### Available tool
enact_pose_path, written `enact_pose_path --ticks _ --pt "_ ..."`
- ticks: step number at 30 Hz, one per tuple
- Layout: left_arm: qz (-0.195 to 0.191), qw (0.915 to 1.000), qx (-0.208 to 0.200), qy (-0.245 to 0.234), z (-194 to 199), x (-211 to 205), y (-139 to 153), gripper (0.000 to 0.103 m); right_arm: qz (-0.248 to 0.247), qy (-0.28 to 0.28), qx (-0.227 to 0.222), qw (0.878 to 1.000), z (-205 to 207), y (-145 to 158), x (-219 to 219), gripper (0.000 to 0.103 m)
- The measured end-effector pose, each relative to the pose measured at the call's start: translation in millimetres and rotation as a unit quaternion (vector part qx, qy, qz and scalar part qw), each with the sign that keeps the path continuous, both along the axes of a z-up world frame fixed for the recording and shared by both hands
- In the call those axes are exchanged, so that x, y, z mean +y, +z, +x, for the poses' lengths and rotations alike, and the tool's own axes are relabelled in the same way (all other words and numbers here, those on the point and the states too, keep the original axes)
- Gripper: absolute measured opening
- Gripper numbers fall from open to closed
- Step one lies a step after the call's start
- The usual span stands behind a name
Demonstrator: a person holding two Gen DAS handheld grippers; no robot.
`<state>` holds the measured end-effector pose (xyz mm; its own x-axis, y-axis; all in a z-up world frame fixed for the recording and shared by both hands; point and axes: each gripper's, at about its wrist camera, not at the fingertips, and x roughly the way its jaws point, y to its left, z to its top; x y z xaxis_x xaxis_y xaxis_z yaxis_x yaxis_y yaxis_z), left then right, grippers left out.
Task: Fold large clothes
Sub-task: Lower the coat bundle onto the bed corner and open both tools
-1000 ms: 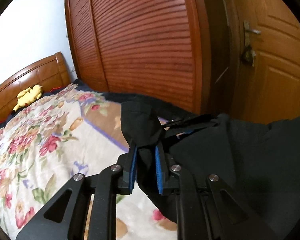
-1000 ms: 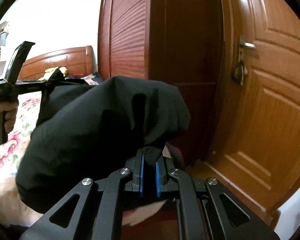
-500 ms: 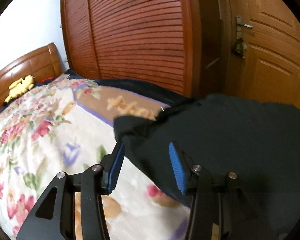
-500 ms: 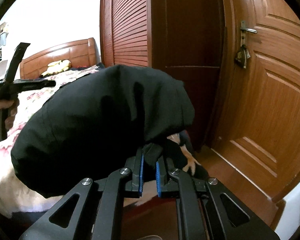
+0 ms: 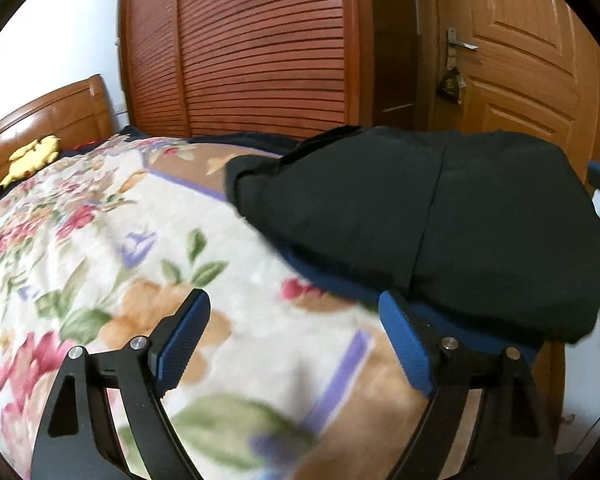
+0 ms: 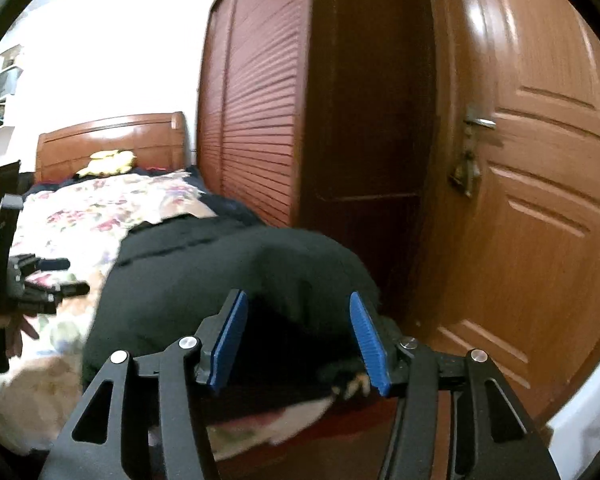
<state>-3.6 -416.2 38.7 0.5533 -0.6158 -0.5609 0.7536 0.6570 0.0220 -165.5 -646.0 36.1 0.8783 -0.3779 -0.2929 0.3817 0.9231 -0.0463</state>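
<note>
A large black garment point(image 5: 420, 216) lies in a folded heap on the floral blanket point(image 5: 100, 240) near the bed's foot corner. It also shows in the right wrist view point(image 6: 204, 276). My left gripper point(image 5: 296, 336) is open and empty, hovering over the blanket just left of the garment. My right gripper point(image 6: 300, 336) is open, its blue pads on either side of the garment's near edge without pinching it. The left gripper also shows at the left edge of the right wrist view point(image 6: 4, 264).
A wooden headboard point(image 5: 48, 108) with a yellow plush toy point(image 5: 32, 156) stands at the far end. A slatted wardrobe point(image 5: 260, 48) and a wooden door point(image 5: 520, 72) stand close beside the bed. The bed edge drops to a red-brown floor point(image 6: 340, 432).
Both grippers let go of the black garment and opened wide. The garment dropped from mid-air onto the blanket. The left gripper drew back to the left.
</note>
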Motion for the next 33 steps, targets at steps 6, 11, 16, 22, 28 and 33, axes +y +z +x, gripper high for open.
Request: enact_pose_path --ticks 6,11,16,22,28,33 --pt "0.003 0.9994 -0.01 0.034 -16 41 6 0.087 0.012 0.054 0.004 0.998 23 12 -2 0.056" --pt "0.004 0.9983 -0.019 0.055 -30 71 12 0.087 0.013 0.07 0.052 0.996 44 2 -26 0.056" --pt "0.0 0.9973 -0.02 0.071 -46 106 15 0.087 0.054 0.075 0.075 0.993 53 -12 -60 0.058" --pt "0.005 0.9968 -0.036 0.072 -62 143 15 0.087 0.063 0.067 0.081 0.992 49 1 -71 0.06" --pt "-0.001 0.9969 -0.031 0.072 -63 178 9 0.087 0.025 0.028 0.076 0.996 40 23 -51 0.071" --pt "-0.01 0.9966 -0.023 0.079 -57 204 2 0.087 0.0 0.02 0.067 0.998 32 40 -28 0.084"
